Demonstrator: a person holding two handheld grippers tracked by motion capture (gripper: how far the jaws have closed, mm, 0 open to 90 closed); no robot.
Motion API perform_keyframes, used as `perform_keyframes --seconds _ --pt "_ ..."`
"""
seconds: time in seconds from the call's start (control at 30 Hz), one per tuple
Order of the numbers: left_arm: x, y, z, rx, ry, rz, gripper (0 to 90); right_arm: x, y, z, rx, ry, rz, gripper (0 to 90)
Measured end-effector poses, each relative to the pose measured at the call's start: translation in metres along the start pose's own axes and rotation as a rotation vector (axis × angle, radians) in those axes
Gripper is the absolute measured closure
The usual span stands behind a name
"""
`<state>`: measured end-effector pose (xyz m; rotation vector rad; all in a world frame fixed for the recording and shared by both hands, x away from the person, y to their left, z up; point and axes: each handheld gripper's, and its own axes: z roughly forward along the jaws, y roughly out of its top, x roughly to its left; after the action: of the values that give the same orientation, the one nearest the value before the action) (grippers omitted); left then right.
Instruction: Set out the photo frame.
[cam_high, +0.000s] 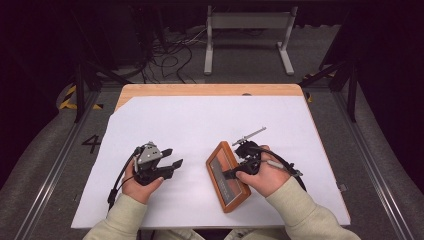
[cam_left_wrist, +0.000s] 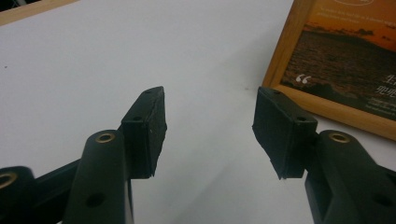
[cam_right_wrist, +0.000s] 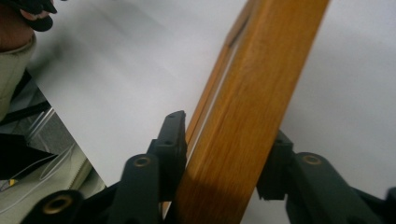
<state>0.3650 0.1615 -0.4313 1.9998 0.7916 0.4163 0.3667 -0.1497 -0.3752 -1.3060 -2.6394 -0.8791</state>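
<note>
Wooden picture frame (cam_high: 228, 176) lies on the white sheet (cam_high: 200, 125) covering the counter (cam_high: 210, 90), toward the near right part, directly in front of the person's right hand. Long axis runs diagonally in the high view: far end up-left, near end down-right toward the person.

Right gripper (cam_high: 239, 169) is at the frame's right long edge, hand coming in from the right side. In the right gripper view the frame rail (cam_right_wrist: 252, 112) passes between the two black jaws, one jaw on each face of the wood; the left jaw sits against the inner lip, the right jaw hard by the outer face. Reads as clenched on the rail, gripping the frame by its edge; the frame looks tipped up on that side rather than flat, though how far I cannot tell.

Left gripper (cam_high: 170, 159) is well apart to the left, resting over bare sheet, jaws spread and holding nothing. In the left gripper view its jaws point toward the frame's corner (cam_left_wrist: 327, 88), which lies ahead and to the right, a gap of sheet between.

Right hand is plainly the nearer. Judgement: any lift or turn hinges on that edge grip; the left could come in to take the opposite long side
</note>
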Motion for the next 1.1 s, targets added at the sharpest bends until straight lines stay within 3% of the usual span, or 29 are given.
perform_keyframes --seconds 0.3,0.4,0.53,0.8,0.83,1.03,1.1 --pt "0.001 0.0 -0.001 -0.002 0.003 -0.002 44.0 -0.003 0.002 -0.003 0.029 0.032 -0.016 69.2" --pt "0.001 0.0 0.0 -0.001 0.0 -0.007 43.9 -0.003 0.005 -0.005 0.03 0.042 -0.054 70.6" --pt "0.001 -0.001 -0.001 0.001 0.002 -0.003 43.6 -0.002 0.015 -0.013 0.042 0.012 -0.139 70.9" --pt "0.002 -0.003 -0.003 0.005 0.005 -0.013 43.4 -0.008 0.041 -0.032 0.021 0.002 -0.287 71.0" --pt "0.002 -0.003 -0.003 0.005 0.005 -0.013 43.4 -0.008 0.041 -0.032 0.021 0.002 -0.287 71.0" --pt "0.004 -0.004 -0.004 0.005 0.006 -0.017 43.3 -0.01 0.065 -0.035 0.073 0.017 -0.492 71.0" --pt "0.003 -0.004 -0.004 0.005 0.006 -0.026 43.1 -0.011 0.072 -0.034 0.087 0.034 -0.539 70.9"
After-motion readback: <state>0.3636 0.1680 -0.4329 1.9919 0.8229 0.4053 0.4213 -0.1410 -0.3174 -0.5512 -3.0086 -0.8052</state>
